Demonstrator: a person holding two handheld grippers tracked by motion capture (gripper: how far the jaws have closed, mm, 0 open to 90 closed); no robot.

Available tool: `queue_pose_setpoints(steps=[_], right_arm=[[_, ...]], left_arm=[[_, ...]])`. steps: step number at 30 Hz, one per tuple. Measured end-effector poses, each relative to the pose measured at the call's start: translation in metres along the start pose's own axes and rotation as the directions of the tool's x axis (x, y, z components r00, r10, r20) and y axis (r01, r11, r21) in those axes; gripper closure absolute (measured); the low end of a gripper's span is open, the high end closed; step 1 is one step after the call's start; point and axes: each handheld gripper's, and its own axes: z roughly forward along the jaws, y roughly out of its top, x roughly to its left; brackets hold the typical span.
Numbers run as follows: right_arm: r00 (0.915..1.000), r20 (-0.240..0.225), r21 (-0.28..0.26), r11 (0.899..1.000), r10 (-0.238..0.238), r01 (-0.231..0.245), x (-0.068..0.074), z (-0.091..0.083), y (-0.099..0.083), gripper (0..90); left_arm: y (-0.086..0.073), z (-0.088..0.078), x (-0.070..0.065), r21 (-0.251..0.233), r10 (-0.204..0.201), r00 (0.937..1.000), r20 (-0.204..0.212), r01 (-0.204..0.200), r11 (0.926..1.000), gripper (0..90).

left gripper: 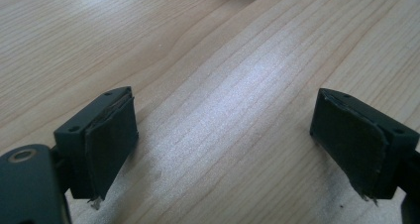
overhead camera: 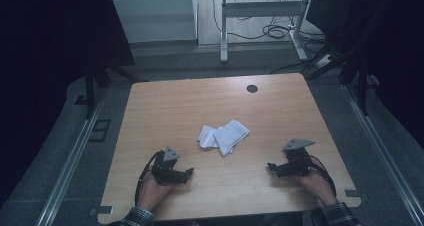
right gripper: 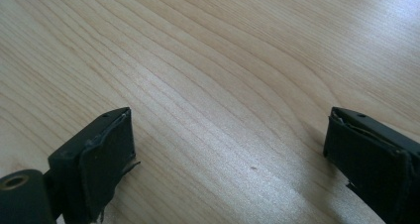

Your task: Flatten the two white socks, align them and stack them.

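Note:
A crumpled white cloth [overhead camera: 223, 135] lies near the middle of the wooden table [overhead camera: 165, 106]. My left gripper [overhead camera: 189, 172] rests low on the table at the near left, its tips pointing right, below and left of the cloth. My right gripper [overhead camera: 270, 166] rests at the near right, tips pointing left, below and right of the cloth. In the left gripper view my gripper [left gripper: 225, 147] stands open over bare wood. The right gripper view shows my other gripper [right gripper: 230, 159] open too, with nothing between its black pads [right gripper: 106, 157].
A dark round hole [overhead camera: 252, 88] sits near the table's far edge. Metal rails [overhead camera: 70, 156] run along both sides of the table. Beyond it stand a white desk frame [overhead camera: 260, 11] and loose cables [overhead camera: 275, 31] on the floor.

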Motion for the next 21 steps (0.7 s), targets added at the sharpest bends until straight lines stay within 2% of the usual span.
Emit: queue_pose_setpoints(steps=[8,11,15,16,21], right_arm=[[1.0000,-0.007,0.029,1.000,-0.006,0.006,-0.001,0.000,0.003,5.7],[0.9997,-0.024,0.031,0.999,-0.011,0.012,0.000,0.000,0.005,6.7],[0.9995,-0.030,0.002,1.000,-0.010,0.010,0.002,-0.004,0.009,6.7],[0.9992,-0.040,-0.020,1.000,0.009,-0.009,0.002,-0.007,0.013,6.7],[0.9989,-0.046,-0.029,1.000,0.012,-0.013,0.003,-0.007,0.016,6.7]], left_arm=[[0.001,0.001,-0.001,0.000,-0.005,1.0000,-0.005,0.005,1.0000,11.0],[0.001,0.001,-0.001,-0.001,-0.010,0.9999,-0.008,0.010,0.9999,10.9],[0.001,0.001,-0.001,-0.001,-0.007,0.9999,-0.009,0.007,1.0000,10.9],[0.001,0.001,-0.001,-0.002,-0.007,0.9999,-0.009,0.007,1.0000,10.9],[0.001,0.001,-0.001,-0.001,-0.007,0.9999,-0.010,0.007,1.0000,10.9]])
